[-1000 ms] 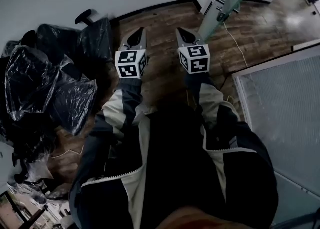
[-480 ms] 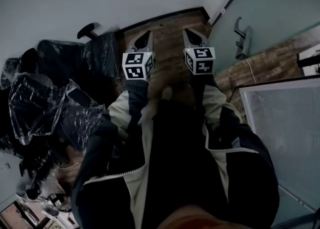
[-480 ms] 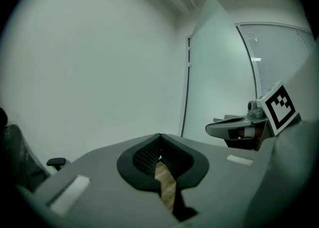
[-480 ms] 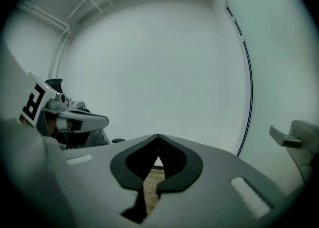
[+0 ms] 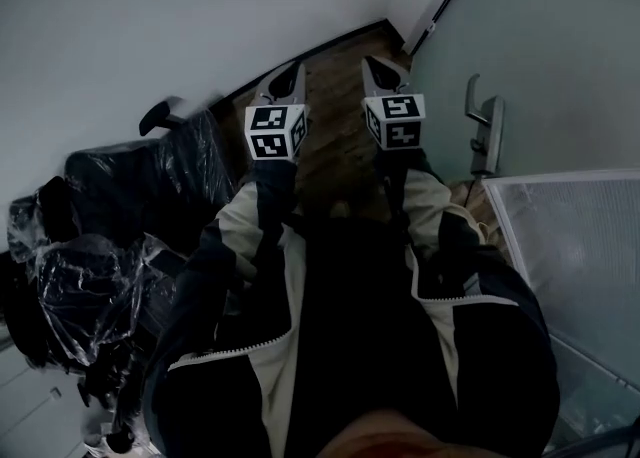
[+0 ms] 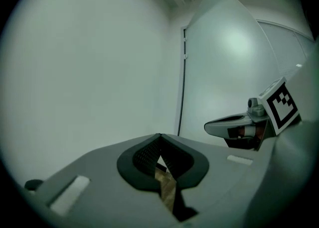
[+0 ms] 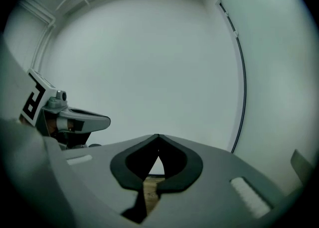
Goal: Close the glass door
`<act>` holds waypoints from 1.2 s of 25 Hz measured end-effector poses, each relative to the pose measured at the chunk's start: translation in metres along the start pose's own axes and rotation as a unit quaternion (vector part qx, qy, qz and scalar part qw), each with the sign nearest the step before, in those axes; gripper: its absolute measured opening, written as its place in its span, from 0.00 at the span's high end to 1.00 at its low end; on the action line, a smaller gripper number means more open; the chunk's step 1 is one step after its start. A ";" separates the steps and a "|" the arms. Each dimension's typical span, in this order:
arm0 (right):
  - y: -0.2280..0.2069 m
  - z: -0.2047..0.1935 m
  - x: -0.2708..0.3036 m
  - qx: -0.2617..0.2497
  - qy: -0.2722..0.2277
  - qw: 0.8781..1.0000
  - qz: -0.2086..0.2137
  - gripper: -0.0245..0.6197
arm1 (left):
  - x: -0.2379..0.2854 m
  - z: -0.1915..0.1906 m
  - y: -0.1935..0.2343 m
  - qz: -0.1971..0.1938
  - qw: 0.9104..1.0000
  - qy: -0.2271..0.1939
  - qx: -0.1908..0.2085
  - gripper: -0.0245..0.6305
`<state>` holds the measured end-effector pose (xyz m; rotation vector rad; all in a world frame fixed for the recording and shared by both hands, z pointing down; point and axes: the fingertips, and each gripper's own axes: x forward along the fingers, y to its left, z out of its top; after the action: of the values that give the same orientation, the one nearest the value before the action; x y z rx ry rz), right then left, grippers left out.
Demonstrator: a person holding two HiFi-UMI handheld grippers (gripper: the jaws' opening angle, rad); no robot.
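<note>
The frosted glass door (image 5: 540, 46) fills the upper right of the head view, with its metal handle (image 5: 487, 136) facing me. A dark strip (image 5: 445, 1) runs where the door meets the white wall. My left gripper (image 5: 290, 71) and right gripper (image 5: 375, 64) are held side by side over the wooden floor, pointing at the corner, left of the handle and apart from it. Both are shut with nothing between the tips. In the left gripper view the left gripper (image 6: 159, 135) faces the wall and the glass door (image 6: 224, 72). The right gripper (image 7: 158, 135) faces the white wall.
Black chairs wrapped in clear plastic (image 5: 130, 216) crowd the left side. A white wall (image 5: 150, 26) stands ahead. A ribbed translucent panel (image 5: 570, 256) stands at my lower right, just behind the door handle. A narrow strip of wooden floor (image 5: 330, 76) runs toward the corner.
The view has swung: the door, first seen edge-on with a lit floor beyond, now fills the upper right, its handle lower and nearer. The chairs have slid down-left. Both grippers stayed shut.
</note>
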<state>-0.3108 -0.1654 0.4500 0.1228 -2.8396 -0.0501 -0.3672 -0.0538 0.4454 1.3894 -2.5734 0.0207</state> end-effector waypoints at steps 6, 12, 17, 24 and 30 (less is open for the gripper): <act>-0.058 0.001 -0.002 0.026 0.003 0.993 -0.111 0.95 | 0.093 0.020 -0.060 -0.159 0.987 0.003 0.038 0.96; -0.096 -0.022 -0.024 0.069 0.022 0.970 -0.233 0.95 | 0.142 0.014 -0.132 -0.330 0.939 0.022 0.099 0.96; -0.121 -0.060 -0.085 0.108 0.041 0.934 -0.337 0.95 | 0.150 0.000 -0.199 -0.437 0.892 0.029 0.113 0.96; -0.122 -0.089 -0.173 0.124 0.061 0.889 -0.436 0.95 | 0.128 -0.021 -0.272 -0.528 0.841 0.041 0.114 0.96; -0.119 -0.068 -0.191 -0.006 0.144 0.884 -0.444 0.95 | 0.119 -0.028 -0.297 -0.547 0.829 0.039 0.107 0.96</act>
<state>-0.0996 -0.2682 0.4532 1.2903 -2.2487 -0.2196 -0.1791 -0.3134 0.4688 2.6415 -1.3846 0.1762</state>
